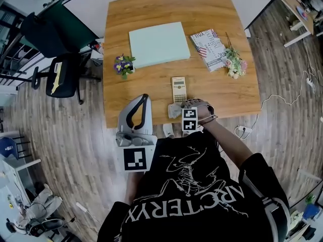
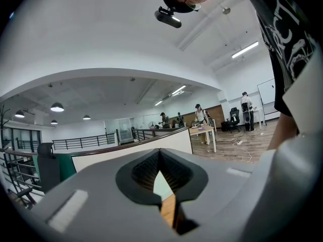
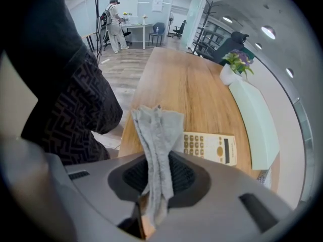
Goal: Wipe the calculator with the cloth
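Note:
A beige calculator lies face up near the middle of the wooden table, lengthwise away from me. Just in front of it, by the table's front edge, my right gripper is shut on a grey cloth. In the right gripper view the cloth sticks out in folds from the shut gripper, and the calculator lies close beyond it to the right. My left gripper is raised over the front left edge, tips together and empty. In its own view the left gripper points up at the room.
A pale green board lies at the back centre of the table. A patterned book and a flower bunch are at the right. A small flower pot stands at the left. An office chair is left of the table.

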### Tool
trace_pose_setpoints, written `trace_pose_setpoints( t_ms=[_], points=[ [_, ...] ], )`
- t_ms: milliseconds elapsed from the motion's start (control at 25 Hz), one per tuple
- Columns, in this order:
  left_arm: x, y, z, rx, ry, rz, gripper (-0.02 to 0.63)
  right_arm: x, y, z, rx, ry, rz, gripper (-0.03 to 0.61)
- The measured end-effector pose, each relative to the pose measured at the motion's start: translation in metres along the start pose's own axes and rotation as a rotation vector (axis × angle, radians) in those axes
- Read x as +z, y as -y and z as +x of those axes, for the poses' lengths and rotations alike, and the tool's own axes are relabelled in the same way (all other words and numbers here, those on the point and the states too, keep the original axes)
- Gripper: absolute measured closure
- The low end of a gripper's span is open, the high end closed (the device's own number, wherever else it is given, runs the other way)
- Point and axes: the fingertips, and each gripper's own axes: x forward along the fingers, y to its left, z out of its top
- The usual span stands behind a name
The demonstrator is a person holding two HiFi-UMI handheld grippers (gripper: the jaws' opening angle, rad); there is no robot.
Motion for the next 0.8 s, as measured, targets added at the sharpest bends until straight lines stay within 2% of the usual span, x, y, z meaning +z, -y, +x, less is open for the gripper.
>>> trace_pose_setpoints(
  t_ms=[120,320,600,800],
  points=[
    [0.001,0.000,0.002,-0.003,0.005,0.006,0.604,0.000,0.003,-0.006,-0.001,0.026,0.041,0.492],
    [0.002,-0.004,0.004,-0.005,0.006,0.006,0.604,0.004,0.026,-0.047,-0.031,0.149,0.222,0.492],
    [0.006,0.003,0.017,-0.035,0.014,0.029,0.604,-0.006,0.091,-0.161,-0.282,0.379,0.474,0.492],
    [0.011,0.011,0.028,-0.066,0.027,0.030,0.604,-0.004,0.117,-0.254,-0.486,0.570,0.541,0.491]
  ],
)
